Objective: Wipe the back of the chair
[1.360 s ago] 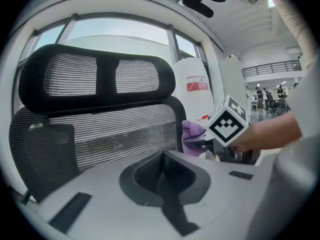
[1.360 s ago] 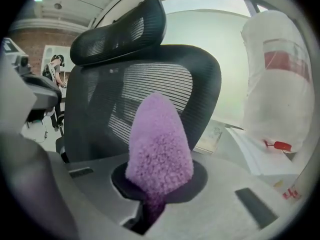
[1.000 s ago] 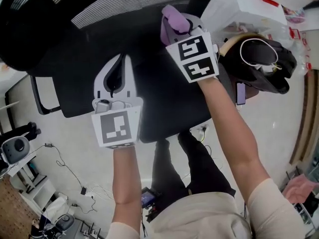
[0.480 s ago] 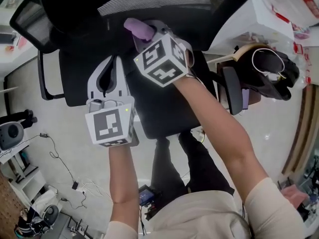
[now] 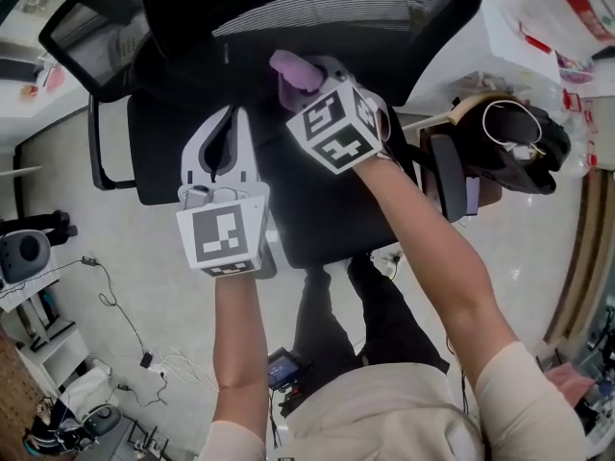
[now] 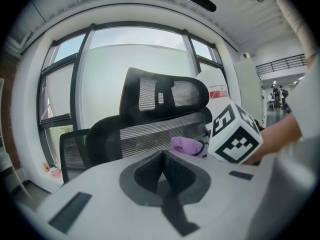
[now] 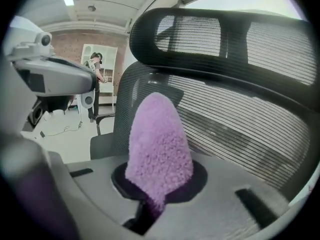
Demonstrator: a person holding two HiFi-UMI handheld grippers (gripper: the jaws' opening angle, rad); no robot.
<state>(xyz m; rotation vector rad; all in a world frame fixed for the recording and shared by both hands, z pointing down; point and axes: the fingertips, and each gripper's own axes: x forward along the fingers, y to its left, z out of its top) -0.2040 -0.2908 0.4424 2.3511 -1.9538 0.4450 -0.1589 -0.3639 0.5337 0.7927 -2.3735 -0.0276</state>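
Note:
A black office chair fills the top of the head view, its ribbed mesh back (image 5: 317, 12) rising above the seat (image 5: 317, 200). My right gripper (image 5: 300, 77) is shut on a fluffy purple cloth (image 5: 291, 69), which it holds just in front of the lower mesh back. In the right gripper view the cloth (image 7: 160, 144) stands up from the shut jaws, with the mesh back (image 7: 245, 129) and headrest (image 7: 225, 39) close behind. My left gripper (image 5: 227, 123) hovers over the seat to the left, shut and holding nothing. Its own view shows the chair back (image 6: 145, 136) and the cloth (image 6: 187, 145).
The chair's armrests (image 5: 449, 176) stick out on both sides. To the right, a round stool carries a black bag (image 5: 514, 137), and white plastic bags (image 5: 538, 17) lie beyond it. Cables (image 5: 115, 305) and equipment (image 5: 24, 257) lie on the floor at the left. The person's legs are below the seat.
The right gripper with the cloth swept left along the chair back, then came back slightly to the right. The left gripper has hardly moved.

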